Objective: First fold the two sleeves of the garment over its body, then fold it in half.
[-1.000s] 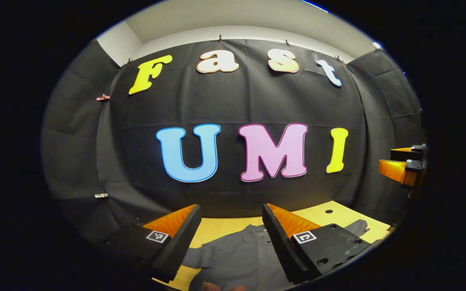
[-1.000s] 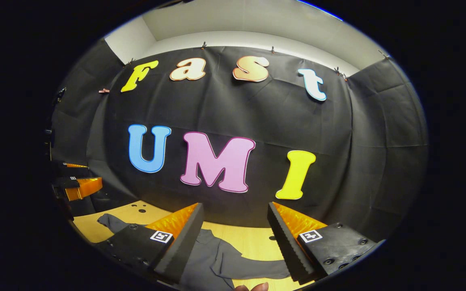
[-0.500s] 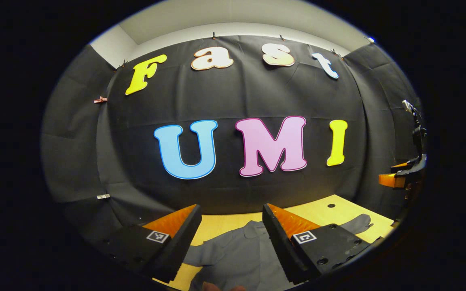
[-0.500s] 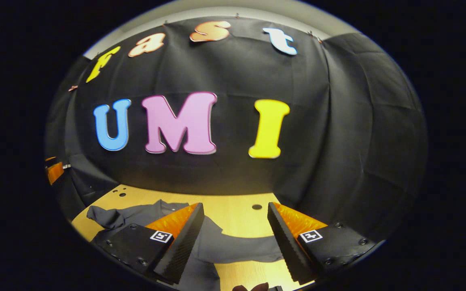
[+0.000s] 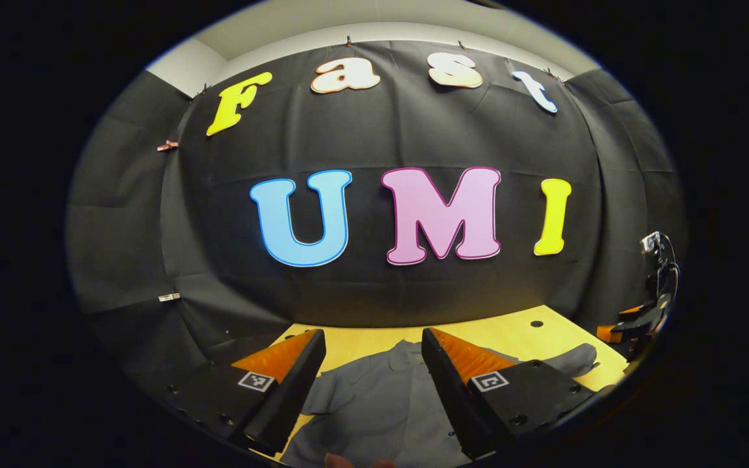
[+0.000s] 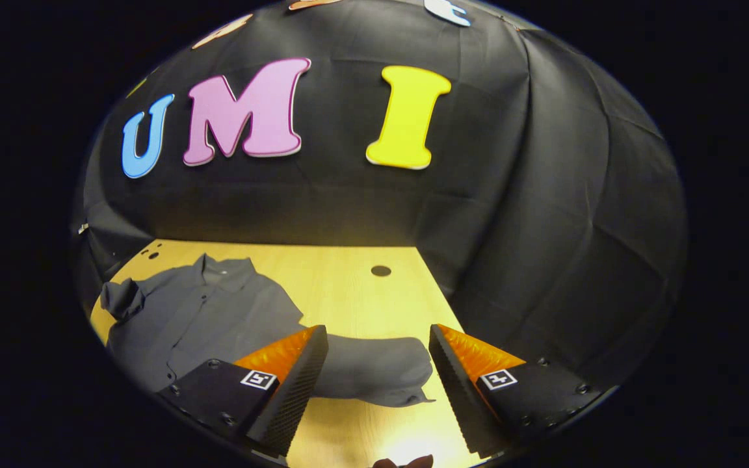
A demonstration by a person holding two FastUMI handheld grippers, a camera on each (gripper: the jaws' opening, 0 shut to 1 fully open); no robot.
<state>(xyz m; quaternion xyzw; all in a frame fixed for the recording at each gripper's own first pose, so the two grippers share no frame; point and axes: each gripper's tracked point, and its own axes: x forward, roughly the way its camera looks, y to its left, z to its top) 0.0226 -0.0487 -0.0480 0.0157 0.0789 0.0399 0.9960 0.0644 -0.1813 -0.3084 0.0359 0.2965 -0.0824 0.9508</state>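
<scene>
With jaws spread wide and gripping nothing, the right gripper (image 6: 378, 377) tilts down over the outstretched sleeve (image 6: 374, 374) of a grey shirt (image 6: 205, 318) lying flat on the wooden table (image 6: 348, 279), while the left gripper (image 5: 373, 383), equally agape, hovers level above the shirt's body.

Left gripper view: the shirt (image 5: 374, 403) is partly hidden behind both fingers, its hem cut off at the lower edge. The right gripper (image 5: 634, 318) at the far right rim is too small and cropped to tell how its jaws stand. Right gripper view: the shirt's hem is cut off below, and one finger (image 6: 290, 383) covers part of the near sleeve (image 6: 374, 374).
</scene>
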